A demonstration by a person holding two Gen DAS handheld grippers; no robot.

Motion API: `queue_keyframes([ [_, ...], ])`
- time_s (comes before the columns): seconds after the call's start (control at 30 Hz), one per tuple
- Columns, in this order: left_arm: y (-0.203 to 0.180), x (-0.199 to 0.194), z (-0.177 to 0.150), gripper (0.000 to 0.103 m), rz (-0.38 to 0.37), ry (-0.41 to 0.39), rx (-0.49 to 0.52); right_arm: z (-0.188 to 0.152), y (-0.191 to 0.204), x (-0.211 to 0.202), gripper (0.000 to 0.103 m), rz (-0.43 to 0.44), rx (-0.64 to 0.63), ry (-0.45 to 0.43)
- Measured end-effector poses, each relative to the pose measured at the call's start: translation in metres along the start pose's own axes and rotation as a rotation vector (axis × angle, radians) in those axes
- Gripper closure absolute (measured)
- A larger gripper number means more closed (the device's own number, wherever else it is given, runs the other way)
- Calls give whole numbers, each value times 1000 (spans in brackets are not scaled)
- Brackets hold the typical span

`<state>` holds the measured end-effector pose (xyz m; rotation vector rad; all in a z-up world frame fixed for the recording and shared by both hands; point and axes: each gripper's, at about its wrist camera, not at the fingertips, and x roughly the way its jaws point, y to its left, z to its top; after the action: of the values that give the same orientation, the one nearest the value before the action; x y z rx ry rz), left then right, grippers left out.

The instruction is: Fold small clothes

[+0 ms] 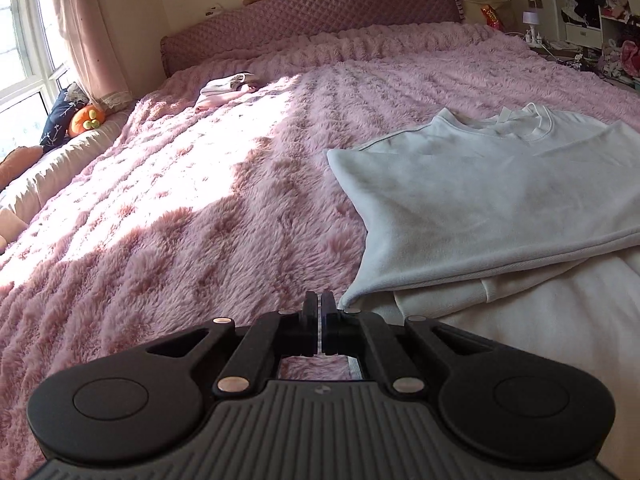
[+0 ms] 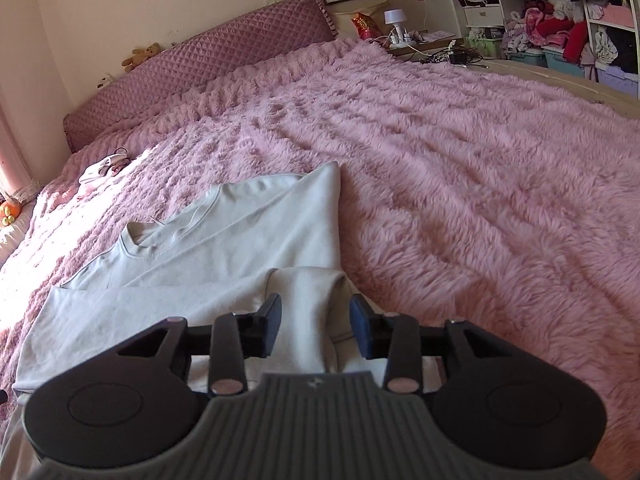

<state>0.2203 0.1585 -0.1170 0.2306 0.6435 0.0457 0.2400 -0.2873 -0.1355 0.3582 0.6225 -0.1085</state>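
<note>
A pale grey-white sweatshirt [image 1: 480, 184] lies flat on the pink fluffy bedspread [image 1: 180, 200], collar toward the headboard. Under its near hem is a cream garment [image 1: 520, 320]. My left gripper [image 1: 319, 306] is shut, just left of the sweatshirt's near corner. Only a thin pale sliver shows between its pads; I cannot tell if that is cloth. In the right wrist view the sweatshirt [image 2: 240, 248] has a folded sleeve [image 2: 308, 292] raised as a ridge. My right gripper [image 2: 316, 316] is open astride that ridge, and its pads do not press it.
A small pile of folded clothes [image 1: 228, 88] [image 2: 102, 170] sits far left near the quilted headboard [image 1: 320, 16]. Cushions [image 1: 72, 116] line the window side. A cluttered nightstand [image 2: 420, 40] and shelves of clothes [image 2: 560, 20] stand beyond the bed's right side.
</note>
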Motion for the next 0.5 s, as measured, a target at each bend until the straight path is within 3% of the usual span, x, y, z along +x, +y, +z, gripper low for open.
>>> queue_keyframes([
  [0.07,-1,-13,8,101,-31,-49,-20,-1,2,-10,69,7,-31,-21],
  [0.2,-15,-15,29,98,-121,-86,-24,-4,14,-22,69,111,-105,-19],
  [0.33,-32,-2,42,97,-212,-95,-44,-9,29,-18,55,212,-147,0],
  [0.4,-41,9,43,92,-226,-78,-65,-10,34,-9,55,211,-147,37],
  [0.5,-44,28,41,92,-194,-21,-103,-15,33,12,59,113,-132,162],
])
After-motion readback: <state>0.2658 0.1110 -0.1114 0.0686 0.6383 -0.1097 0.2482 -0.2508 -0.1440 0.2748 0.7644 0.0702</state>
